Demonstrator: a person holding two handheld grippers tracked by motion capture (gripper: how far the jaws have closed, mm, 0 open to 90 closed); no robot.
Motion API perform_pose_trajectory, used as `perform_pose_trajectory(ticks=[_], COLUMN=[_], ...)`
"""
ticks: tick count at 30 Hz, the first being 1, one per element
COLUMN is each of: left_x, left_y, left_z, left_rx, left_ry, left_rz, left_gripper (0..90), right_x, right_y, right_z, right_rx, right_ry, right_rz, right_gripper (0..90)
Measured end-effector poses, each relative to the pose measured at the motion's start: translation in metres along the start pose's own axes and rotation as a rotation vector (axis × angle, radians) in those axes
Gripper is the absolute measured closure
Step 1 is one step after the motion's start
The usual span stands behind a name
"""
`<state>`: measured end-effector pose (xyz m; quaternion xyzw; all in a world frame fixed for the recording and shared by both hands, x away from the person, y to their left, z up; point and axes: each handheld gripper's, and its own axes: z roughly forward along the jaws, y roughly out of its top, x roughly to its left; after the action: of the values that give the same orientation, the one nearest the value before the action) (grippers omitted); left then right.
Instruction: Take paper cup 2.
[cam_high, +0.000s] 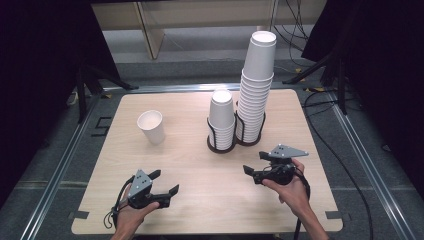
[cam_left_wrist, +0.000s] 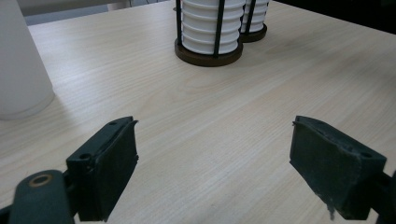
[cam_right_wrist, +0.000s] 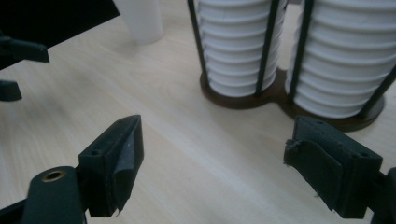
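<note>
High view: desk (cam_high: 200, 200) of pale wood, carrying a twin black rack (cam_high: 235, 142) with two nested stacks of white paper cups, the short stack (cam_high: 221, 117) on the left, the tall stack (cam_high: 257, 85) on the right, touching side by side. Single cup (cam_high: 151, 127) upright, well apart to the left of the rack. Left tool (cam_high: 165, 184) low over the near left of the desk, spread, pinching nothing. Right tool (cam_high: 252, 162) just in front of the rack, spread likewise, nothing between the jaws.

Left gripper view: jaws wide apart over bare wood; cup (cam_left_wrist: 21, 60) at the far left edge, rack base (cam_left_wrist: 208, 55) ahead.

Right gripper view: both stacks close ahead behind the rack's thin uprights; short stack (cam_right_wrist: 238, 46) left, tall stack (cam_right_wrist: 350, 56) right.

Step in hand, as judged: right tool approaching the stacks to draw off a top cup.

Handling notes: aim above the wire uprights, at the topmost cup's wall below its rim, not at the caged lower rows. Close gently; thin paper likely to crush. Lift straight up along the stack's axis to free one cup alone. Tall stack likely to sway if nudged sideways. Keep the left tool ready to steady the rack.
</note>
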<state>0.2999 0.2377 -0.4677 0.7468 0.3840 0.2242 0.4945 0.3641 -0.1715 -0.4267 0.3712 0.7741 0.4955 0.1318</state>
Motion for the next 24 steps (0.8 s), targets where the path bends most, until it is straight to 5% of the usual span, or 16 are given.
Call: perform_pose_trajectory(ticks=[10, 15, 24], left_x=[-0.001, 0.000, -0.001], left_y=[-0.002, -0.002, -0.003], left_z=[0.002, 0.004, 0.006], left_rx=[-0.001, -0.003, -0.005], left_ry=[-0.009, -0.016, -0.027], left_rz=[-0.011, -0.009, 0.005], left_gripper=[14.5, 14.5, 14.5], right_x=[-0.015, -0.020, -0.037], right_y=[0.032, 0.048, 0.092], right_z=[-0.023, -0.033, -0.046], right_rx=[-0.087, -0.135, -0.204], right_ry=[-0.084, -0.065, -0.118], right_rz=[-0.004, 0.001, -0.019], right_gripper=[16.3, 15.7, 15.7])
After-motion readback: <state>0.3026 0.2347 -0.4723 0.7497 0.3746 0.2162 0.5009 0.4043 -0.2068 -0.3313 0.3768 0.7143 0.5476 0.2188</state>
